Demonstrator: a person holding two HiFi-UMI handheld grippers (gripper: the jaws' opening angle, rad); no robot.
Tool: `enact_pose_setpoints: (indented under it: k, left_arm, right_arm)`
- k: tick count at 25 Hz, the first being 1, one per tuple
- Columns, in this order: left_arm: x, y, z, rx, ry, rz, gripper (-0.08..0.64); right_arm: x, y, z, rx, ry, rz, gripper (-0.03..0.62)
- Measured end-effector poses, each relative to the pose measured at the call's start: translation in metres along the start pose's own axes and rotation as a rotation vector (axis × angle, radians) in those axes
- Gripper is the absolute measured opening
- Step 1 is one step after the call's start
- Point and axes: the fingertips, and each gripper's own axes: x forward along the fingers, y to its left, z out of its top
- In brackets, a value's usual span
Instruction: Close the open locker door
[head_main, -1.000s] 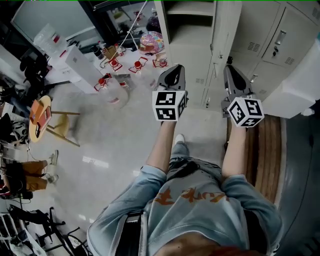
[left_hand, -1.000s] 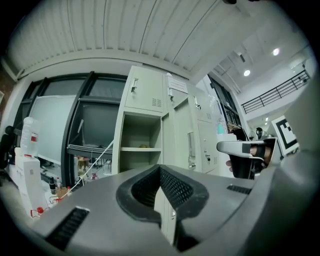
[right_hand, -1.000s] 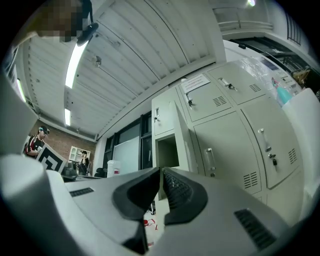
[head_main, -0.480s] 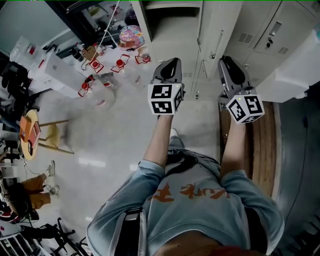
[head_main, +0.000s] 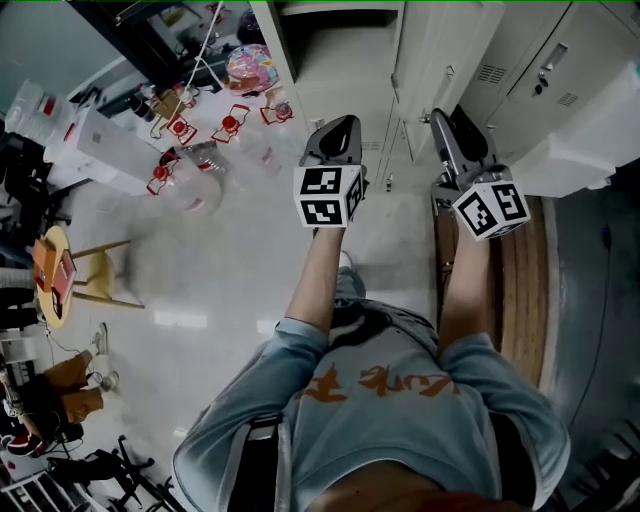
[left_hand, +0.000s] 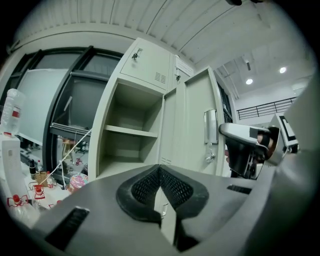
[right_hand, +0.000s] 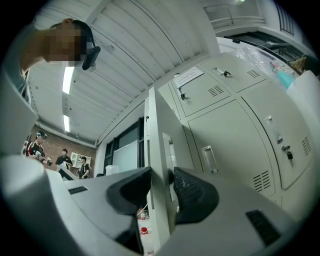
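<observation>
Lockers (head_main: 560, 60) closer; right claw (right_hand: 161, 192) opening astride locker door (right_hand: 159, 132) edge

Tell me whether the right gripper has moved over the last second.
Yes. Judged against the open locker door in the head view, the right gripper has moved in toward it. Its jaws are opening, with the door's edge between them.

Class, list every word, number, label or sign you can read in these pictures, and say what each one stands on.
No text can be read with certainty.
Orange print on the person's shirt: lettering seen upside down, too distorted to read.
Paper label on the upper locker door: too small to read.
Red label on the bottle: blurred.
</observation>
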Motion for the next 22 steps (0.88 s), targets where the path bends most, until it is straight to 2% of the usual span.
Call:
enact_pose_setpoints:
  k: [8, 16, 22]
  left_arm:
    - [0.0, 0.029, -0.015, -0.041, 0.019, 0.047, 0.018]
    - [-0.007, 0.071, -0.018, -0.087, 0.005, 0.111, 0.018]
    - [-0.017, 0.112, -0.012, -0.101, -0.019, 0.172, 0.018]
  right_arm:
    - [0.021, 0.024, -0.01, -0.007, 0.004, 0.116, 0.15]
    - [0.072, 0.07, -0.03, 0.001, 0.068, 0.198, 0.14]
    - [0.11, 0.092, -0.045, -0.018, 0.103, 0.228, 0.126]
